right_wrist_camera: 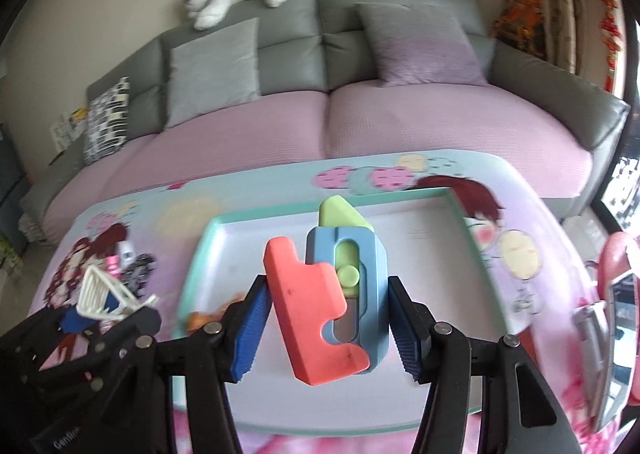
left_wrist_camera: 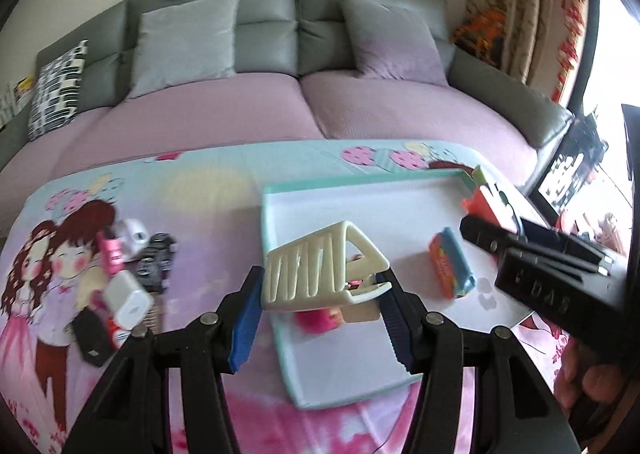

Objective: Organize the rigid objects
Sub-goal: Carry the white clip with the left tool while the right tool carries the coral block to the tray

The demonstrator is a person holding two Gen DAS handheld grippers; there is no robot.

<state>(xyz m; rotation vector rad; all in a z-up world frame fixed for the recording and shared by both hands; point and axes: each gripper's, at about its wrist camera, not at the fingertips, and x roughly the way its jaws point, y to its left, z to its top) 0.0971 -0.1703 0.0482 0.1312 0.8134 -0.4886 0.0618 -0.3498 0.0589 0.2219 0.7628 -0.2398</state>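
Observation:
My left gripper (left_wrist_camera: 320, 306) is shut on a cream hair claw clip (left_wrist_camera: 320, 270) and holds it over the near left part of a white tray with a teal rim (left_wrist_camera: 360, 180). My right gripper (right_wrist_camera: 326, 328) is shut on a toy knife (right_wrist_camera: 332, 298) with red, blue and green parts, above the same tray (right_wrist_camera: 320, 214). An orange and blue block (left_wrist_camera: 450, 268) and a pink object (left_wrist_camera: 320, 320) lie in the tray. The right gripper shows in the left wrist view (left_wrist_camera: 532, 250) and the left one in the right wrist view (right_wrist_camera: 108, 314).
A pile of small objects (left_wrist_camera: 128, 274) with a white charger (left_wrist_camera: 128, 300), a pink tube and dark pieces lies left of the tray on the cartoon cloth (left_wrist_camera: 160, 190). A grey and purple sofa (left_wrist_camera: 300, 102) stands behind. A pink object (right_wrist_camera: 616, 318) sits at the right edge.

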